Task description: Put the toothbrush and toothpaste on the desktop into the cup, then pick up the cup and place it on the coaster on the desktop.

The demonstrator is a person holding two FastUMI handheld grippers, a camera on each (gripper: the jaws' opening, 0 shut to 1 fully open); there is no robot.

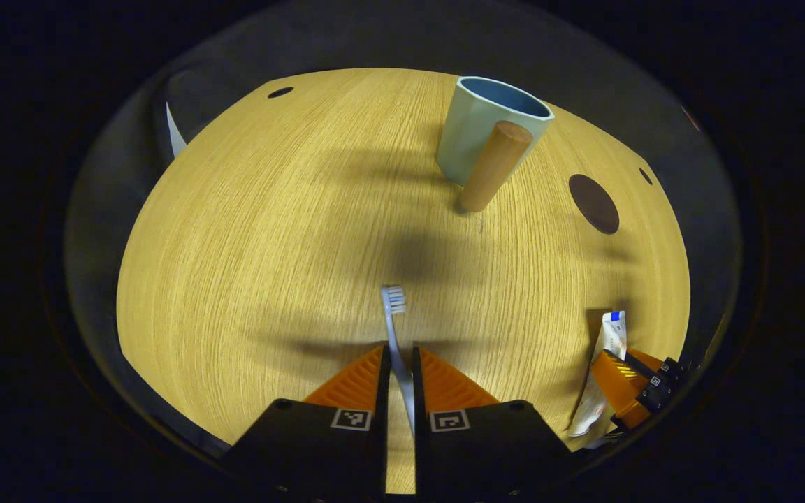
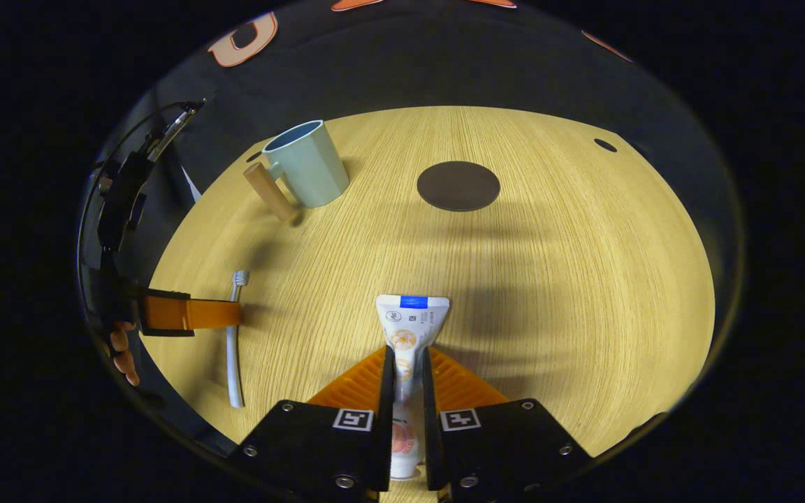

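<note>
Toothbrush (image 1: 395,328) sits clamped in the left gripper (image 1: 399,370), toothpaste (image 2: 408,335) seemingly pinched in the right gripper (image 2: 406,370), both short of the cup (image 1: 490,129); thin holds could swivel and miss its rim.

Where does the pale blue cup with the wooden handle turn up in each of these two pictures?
Left gripper view: the pale blue cup with the wooden handle stands upper centre-right, handle facing the camera.
Right gripper view: the same cup stands upper left, handle at its left.
Shared landmark: the dark round coaster lies right of the cup in both.
</note>
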